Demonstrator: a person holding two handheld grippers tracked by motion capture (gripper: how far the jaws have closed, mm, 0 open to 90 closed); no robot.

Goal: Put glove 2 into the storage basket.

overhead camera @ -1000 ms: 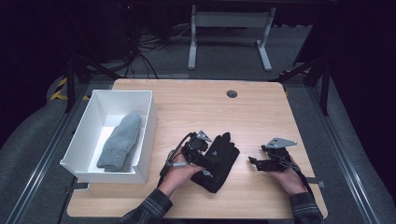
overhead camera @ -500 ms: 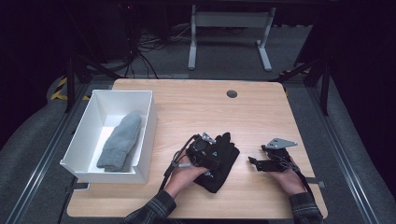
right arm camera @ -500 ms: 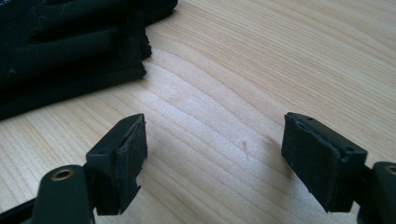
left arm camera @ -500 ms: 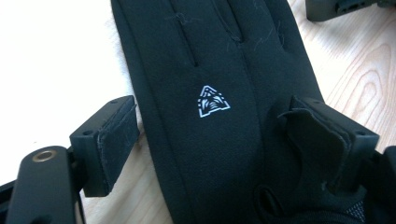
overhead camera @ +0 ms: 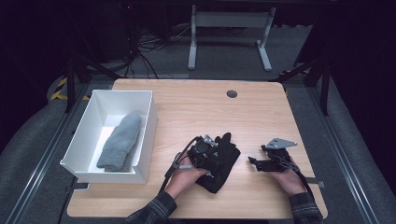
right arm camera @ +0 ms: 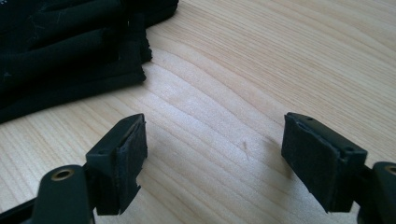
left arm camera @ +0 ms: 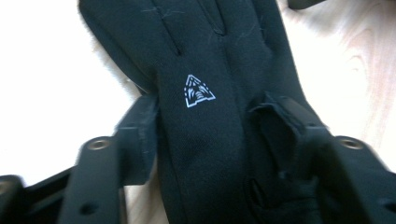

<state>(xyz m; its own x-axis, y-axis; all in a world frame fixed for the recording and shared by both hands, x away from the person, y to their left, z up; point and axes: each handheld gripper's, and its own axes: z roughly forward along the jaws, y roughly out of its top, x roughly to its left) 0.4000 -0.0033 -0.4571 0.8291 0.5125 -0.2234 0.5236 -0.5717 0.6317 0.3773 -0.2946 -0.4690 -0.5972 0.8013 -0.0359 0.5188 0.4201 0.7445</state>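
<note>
Wooden table (overhead camera: 196, 112). White bin (overhead camera: 84, 144) at left: grey mitten (overhead camera: 120, 142) inside. Black glove (left arm camera: 205, 93) near the front edge, cuff cut off; left gripper (left arm camera: 205, 140) just closing, pads pinching it. Right gripper (right arm camera: 212, 149) gaping, empty, beside the glove.

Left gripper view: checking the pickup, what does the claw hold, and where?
The black fabric glove, pinched across its middle just below the white triangle logo.

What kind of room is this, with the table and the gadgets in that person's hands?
Probably a lab or recording studio, not a home: dark surroundings, a lone wooden table, loose cables on the grey floor, and a hand-held gripper beside a black glove.
</note>
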